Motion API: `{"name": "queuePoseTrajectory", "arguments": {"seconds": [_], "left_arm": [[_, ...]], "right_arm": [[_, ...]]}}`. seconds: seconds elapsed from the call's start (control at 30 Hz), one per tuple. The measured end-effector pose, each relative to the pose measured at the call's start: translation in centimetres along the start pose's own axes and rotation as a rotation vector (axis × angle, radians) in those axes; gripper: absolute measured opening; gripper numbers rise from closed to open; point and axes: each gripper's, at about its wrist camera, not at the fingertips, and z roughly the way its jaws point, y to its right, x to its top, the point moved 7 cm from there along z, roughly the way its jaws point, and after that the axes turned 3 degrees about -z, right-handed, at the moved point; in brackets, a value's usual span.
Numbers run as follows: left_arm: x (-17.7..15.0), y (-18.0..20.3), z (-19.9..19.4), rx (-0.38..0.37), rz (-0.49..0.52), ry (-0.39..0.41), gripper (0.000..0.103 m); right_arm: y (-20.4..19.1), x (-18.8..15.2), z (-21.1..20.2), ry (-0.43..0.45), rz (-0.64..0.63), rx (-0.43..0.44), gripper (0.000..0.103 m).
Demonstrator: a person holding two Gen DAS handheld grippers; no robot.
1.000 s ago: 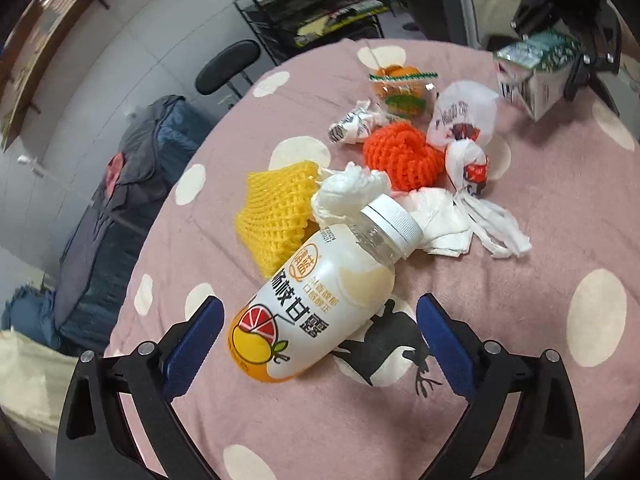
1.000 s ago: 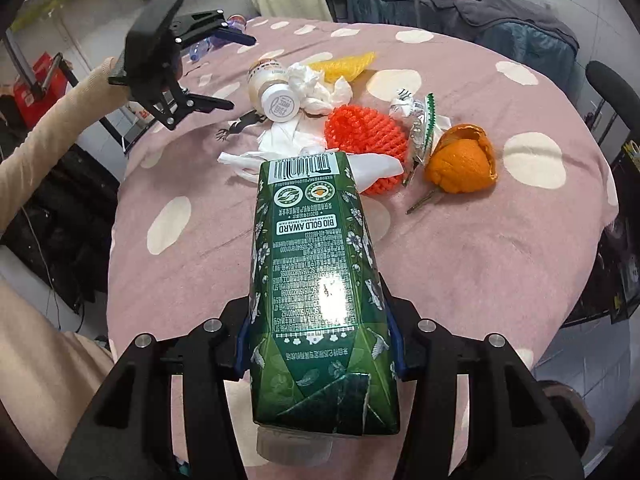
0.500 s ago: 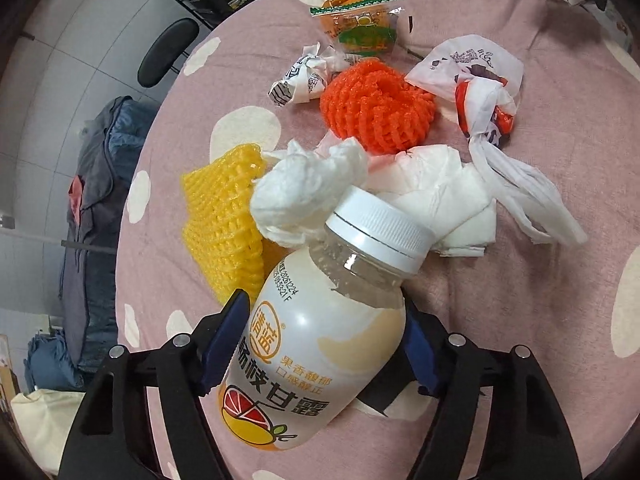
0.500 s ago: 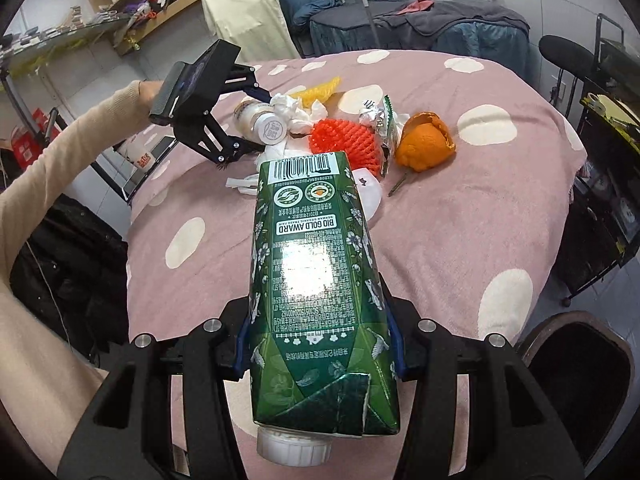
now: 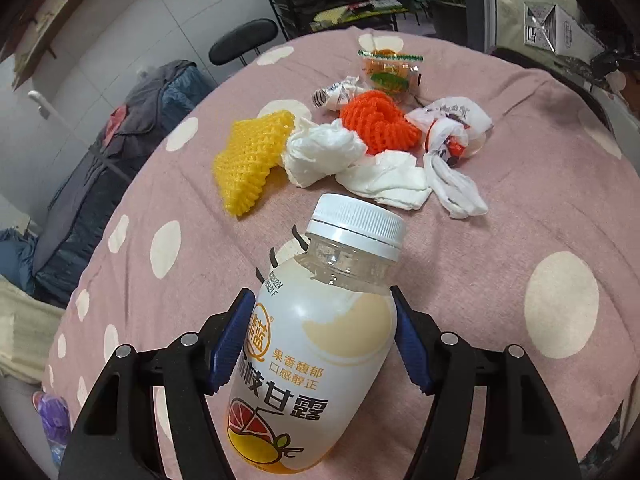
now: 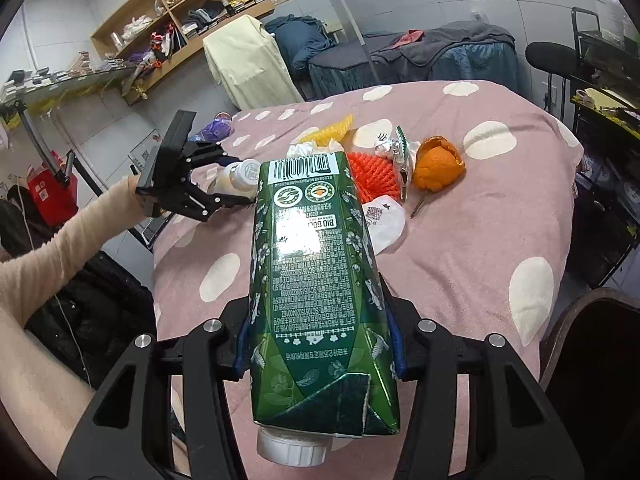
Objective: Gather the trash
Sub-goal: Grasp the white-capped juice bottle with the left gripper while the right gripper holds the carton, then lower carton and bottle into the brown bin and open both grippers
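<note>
The step in hand is the pickup of two pieces of trash at once from the round table [image 5: 560, 184] under its pink cloth with cream dots. The left claw [image 5: 324, 340] is closing on the milky-white plastic drink bottle [image 5: 320, 344] with a white screw cap and a grapefruit label; its blue pads sit against the bottle's sides just below the shoulder, and the bottle seems to be tilted up off the cloth, though its base is hidden. The right claw [image 6: 320, 344] pinches the dark green drink carton [image 6: 316, 280] near its gabled top, white cap toward the camera, held above the near edge of the table. Beyond the bottle lie the rest: a yellow foam fruit net [image 5: 250, 160], crumpled white tissues [image 5: 324, 152], an orange foam net [image 5: 378, 122], a knotted white plastic bag [image 5: 452, 136] and a clear snack wrapper [image 5: 390, 72]. Just beside the orange net, in the right view, sits an orange peel [image 6: 438, 168]. Next, each hand likely needs to carry its load to a bin; a dark rounded rim [image 6: 592, 344] to the right of the table may be one, though that is uncertain
</note>
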Motion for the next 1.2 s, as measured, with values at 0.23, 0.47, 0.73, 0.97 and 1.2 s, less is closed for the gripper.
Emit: {"name": "queuePoseTrajectory", "arguments": {"seconds": [0.23,0.47,0.73,0.97,1.2], "left_arm": [[1.3,-0.2,-4.9,0.066,-0.311,0.212,0.066],[4.1,3.4,-8.4,0.030,-0.410,0.380,0.066],[8.0,9.7,-10.1,-0.016,-0.394,0.494,0.066],[12.6,15.9,-10.1,-0.140,-0.377,0.563,0.066],[17.2,20.8,-8.2,-0.268,-0.385,0.558,0.066]], "right_arm": [[-0.8,-1.0,-1.0,0.067,0.042,0.008,0.051],[-0.7,-2.9,-3.0,0.135,0.101,-0.006,0.051],[1.9,-6.1,-7.1,0.204,0.203,-0.096,0.051],[8.3,-10.2,-11.6,0.162,0.355,-0.409,0.051],[15.8,-15.5,-11.0,0.000,0.632,-0.485,0.051]]}}
